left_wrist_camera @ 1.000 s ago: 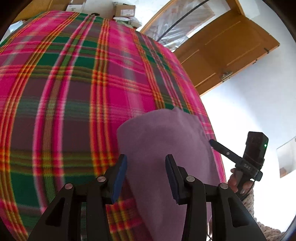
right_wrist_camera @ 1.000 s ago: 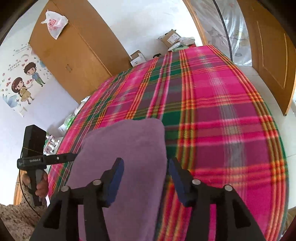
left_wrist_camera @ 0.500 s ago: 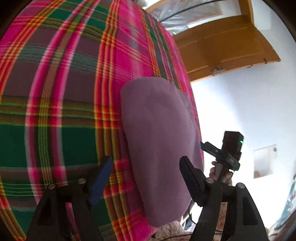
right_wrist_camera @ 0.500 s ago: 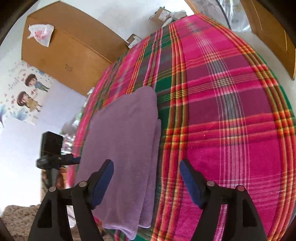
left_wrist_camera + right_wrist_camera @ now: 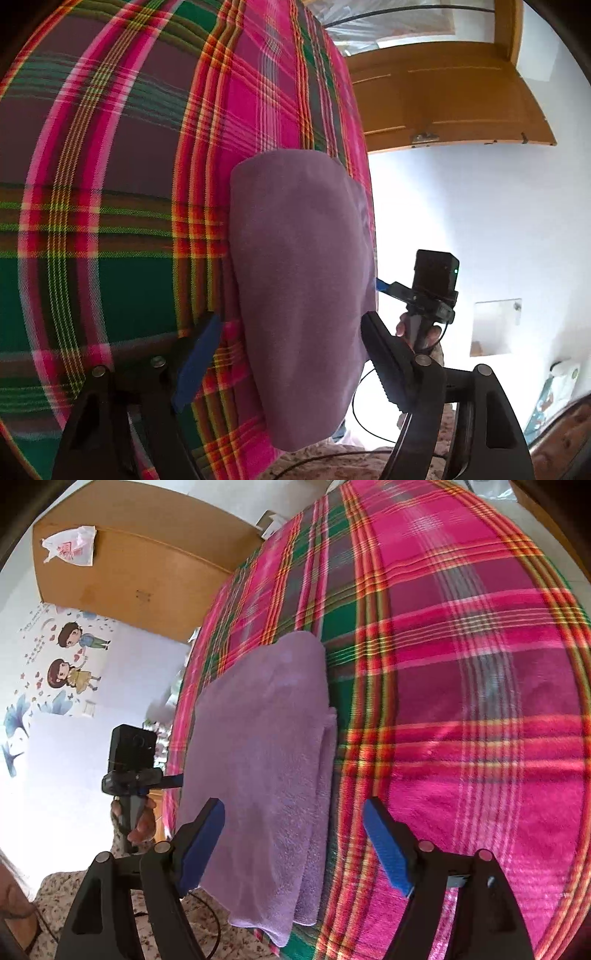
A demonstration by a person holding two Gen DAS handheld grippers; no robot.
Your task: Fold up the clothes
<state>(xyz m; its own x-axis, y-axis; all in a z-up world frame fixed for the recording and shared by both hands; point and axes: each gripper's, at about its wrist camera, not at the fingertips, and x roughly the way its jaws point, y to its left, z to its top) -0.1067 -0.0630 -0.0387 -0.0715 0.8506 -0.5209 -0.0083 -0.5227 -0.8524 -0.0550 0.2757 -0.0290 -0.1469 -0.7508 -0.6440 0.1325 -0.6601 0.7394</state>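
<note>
The jaws of the left gripper (image 5: 291, 358) stood wide apart and held nothing; its blue pads (image 5: 197, 360) hung on either side of the near end of the folded purple towel (image 5: 299, 280) without touching it. The jaws of the right gripper (image 5: 295, 843) were likewise spread wide and empty, one pad over the towel's near part, the other over the plaid blanket (image 5: 461, 686) beside it.

The towel lay flat in a neat folded stack near the edge of the bed, its layered edges showing along the side that faced the middle of the blanket in the right wrist view. Its near corner hung slightly over the bed's edge.

Beyond the towel's outer edge, each camera caught the other gripper, its black camera block (image 5: 436, 277) upright and a hand (image 5: 138, 819) wrapped round the handle below. A floral-patterned sleeve (image 5: 55, 897) showed at the bottom of the right wrist view.

Farther out stood a wooden door (image 5: 450, 99) against a white wall, a wooden wardrobe (image 5: 140, 576) with a plastic bag (image 5: 70, 546) on its top, and cartoon wall stickers (image 5: 70, 657).
</note>
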